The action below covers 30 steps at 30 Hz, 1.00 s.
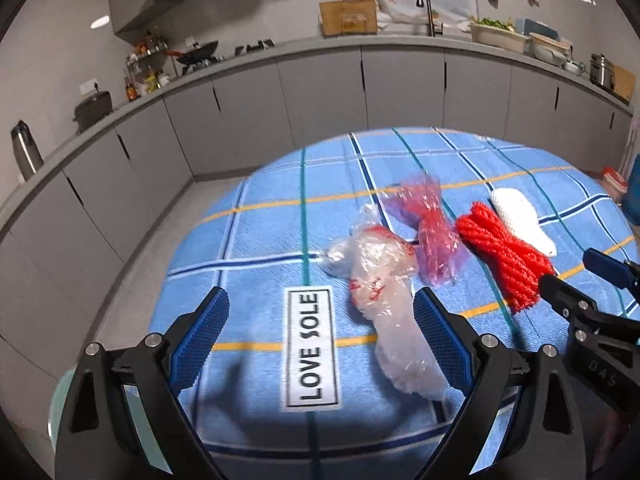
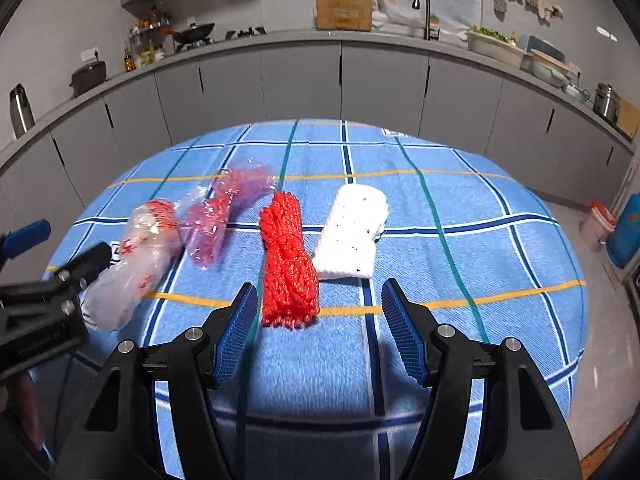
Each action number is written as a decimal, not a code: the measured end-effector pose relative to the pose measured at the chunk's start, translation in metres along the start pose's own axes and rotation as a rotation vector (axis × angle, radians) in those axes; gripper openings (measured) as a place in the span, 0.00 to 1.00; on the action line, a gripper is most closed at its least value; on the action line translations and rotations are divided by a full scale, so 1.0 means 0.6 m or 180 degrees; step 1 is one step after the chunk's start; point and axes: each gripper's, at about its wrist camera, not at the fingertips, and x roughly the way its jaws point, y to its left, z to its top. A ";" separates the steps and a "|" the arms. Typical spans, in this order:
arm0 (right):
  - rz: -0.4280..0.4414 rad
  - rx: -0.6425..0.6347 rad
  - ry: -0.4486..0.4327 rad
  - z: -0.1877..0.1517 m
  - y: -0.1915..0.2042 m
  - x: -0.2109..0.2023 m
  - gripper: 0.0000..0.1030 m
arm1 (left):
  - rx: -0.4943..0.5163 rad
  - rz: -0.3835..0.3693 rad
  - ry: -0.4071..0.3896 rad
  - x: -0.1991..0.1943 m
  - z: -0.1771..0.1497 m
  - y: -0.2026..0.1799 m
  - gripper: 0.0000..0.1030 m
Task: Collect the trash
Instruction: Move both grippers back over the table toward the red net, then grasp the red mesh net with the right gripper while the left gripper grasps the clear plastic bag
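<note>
- The left gripper (image 1: 320,332) hung above the desk (image 1: 256,248) with its jaws spread wide and nothing between its blue pads (image 1: 200,340).
- A clear plastic bag (image 1: 384,304) with red print lay on the checked blue cloth, its near end just inside the left gripper's right finger; whether it touched the pad was hard to tell through the fisheye.
- Beside the bag lay a white label reading "LOVE SOLE" (image 1: 310,346), flat on the cloth between the left gripper's fingers.
- A crumpled red cellophane wrapper (image 1: 430,232) sat just beyond the clear bag, touching or nearly touching it.
- The right gripper (image 2: 318,328) was also released, jaws apart, holding nothing.
- A bundle of red netting (image 2: 288,260) lay lengthwise straight ahead of the right gripper, its near end just in front of the gap between the fingers.
- A white foam net sleeve (image 2: 354,236) with dark specks rested just to the right of the red netting, close beside it.
- All four pieces of trash lay in a row across the middle of the desk.
- A grey kitchen counter (image 2: 360,40) with a tap (image 2: 424,8) ran along the far wall.
</note>
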 end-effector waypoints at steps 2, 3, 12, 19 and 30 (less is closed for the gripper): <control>0.0002 -0.0031 0.0026 0.003 0.006 0.008 0.63 | -0.0018 -0.0040 0.0034 0.011 -0.002 -0.002 0.89; -0.0001 -0.0049 0.0040 0.005 0.009 0.011 0.63 | -0.0022 -0.0047 0.0049 0.015 -0.003 -0.002 0.89; 0.0098 -0.0086 0.0287 0.007 0.020 0.040 0.16 | -0.0047 -0.0281 0.0198 0.034 -0.013 0.000 0.70; 0.0201 -0.0086 0.0209 -0.006 0.023 0.013 0.14 | 0.0056 -0.0476 0.0279 0.032 -0.024 -0.015 0.14; 0.0217 0.0064 0.0030 -0.023 0.003 -0.051 0.14 | 0.0049 -0.0527 0.0154 -0.022 -0.037 0.003 0.03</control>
